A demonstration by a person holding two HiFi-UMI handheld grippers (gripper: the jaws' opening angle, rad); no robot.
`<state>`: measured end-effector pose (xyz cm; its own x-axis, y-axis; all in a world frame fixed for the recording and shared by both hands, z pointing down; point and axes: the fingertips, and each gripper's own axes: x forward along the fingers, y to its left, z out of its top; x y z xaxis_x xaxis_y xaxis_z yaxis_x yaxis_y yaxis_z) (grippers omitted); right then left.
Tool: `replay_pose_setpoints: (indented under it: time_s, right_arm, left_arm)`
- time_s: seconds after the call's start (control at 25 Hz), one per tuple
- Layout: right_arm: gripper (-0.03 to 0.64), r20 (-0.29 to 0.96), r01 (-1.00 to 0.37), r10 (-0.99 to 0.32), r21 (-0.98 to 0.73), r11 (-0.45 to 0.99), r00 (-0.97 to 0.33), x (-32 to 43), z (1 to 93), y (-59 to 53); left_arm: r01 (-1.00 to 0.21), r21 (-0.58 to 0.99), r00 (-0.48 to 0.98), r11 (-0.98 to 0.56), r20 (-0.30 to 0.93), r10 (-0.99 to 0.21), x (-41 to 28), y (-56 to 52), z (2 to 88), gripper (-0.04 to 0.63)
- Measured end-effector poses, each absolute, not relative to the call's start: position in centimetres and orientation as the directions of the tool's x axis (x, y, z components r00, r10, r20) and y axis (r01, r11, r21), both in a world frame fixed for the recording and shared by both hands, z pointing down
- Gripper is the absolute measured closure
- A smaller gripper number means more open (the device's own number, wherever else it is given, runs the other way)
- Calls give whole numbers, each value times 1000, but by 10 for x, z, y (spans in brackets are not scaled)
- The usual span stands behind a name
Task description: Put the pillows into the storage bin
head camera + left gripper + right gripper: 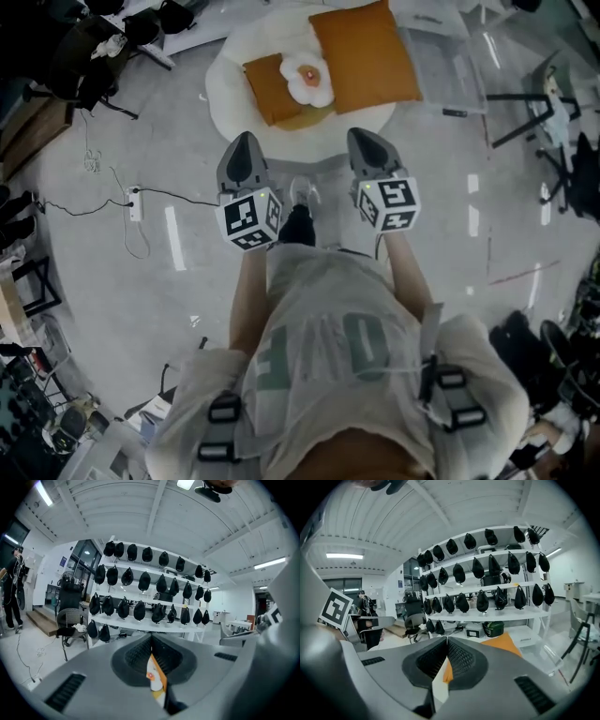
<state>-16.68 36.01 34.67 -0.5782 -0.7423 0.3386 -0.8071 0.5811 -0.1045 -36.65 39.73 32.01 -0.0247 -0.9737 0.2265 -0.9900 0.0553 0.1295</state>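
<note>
A large orange pillow (366, 56), a smaller orange pillow (267, 89) and a white flower-shaped pillow (307, 80) lie on a round white cushion (225, 103) on the floor ahead. A clear storage bin (445, 56) stands just right of them. My left gripper (247, 139) and right gripper (362, 133) are held side by side short of the cushion, both shut with nothing in them. In the left gripper view the left gripper (151, 640) has its jaws together, with a slice of the flower pillow (153, 676) showing below. The right gripper (446, 641) is likewise shut, with the orange pillow (506, 645) beyond it.
A power strip with its cable (134, 202) lies on the floor at left. Black chairs and gear (84, 56) crowd the far left, and stands (539, 112) the right. White shelves of black bags (150, 597) fill the background, with a chair (70, 620) and a standing person (11, 592) to their left.
</note>
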Motion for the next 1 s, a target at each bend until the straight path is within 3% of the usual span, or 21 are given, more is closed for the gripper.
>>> replay_pose_setpoints:
  time_s: [0.4,0.68,1.0]
  right_arm:
    - [607,355,-835,-765,-95,542,-537,-209,339,271]
    - [607,328,-801,-732,-200,564,-597,-208,340,249]
    - [607,317,-797,-732,-204,569,-603,-199,339,227]
  left_arm:
    - [-989,146,50,-12,260,-964,-402,301,331,588]
    - [-988,147,4,39,282,-959,-405,277,336,588]
    - [-993,111,-9,36,234,-972,-401,259,320,586]
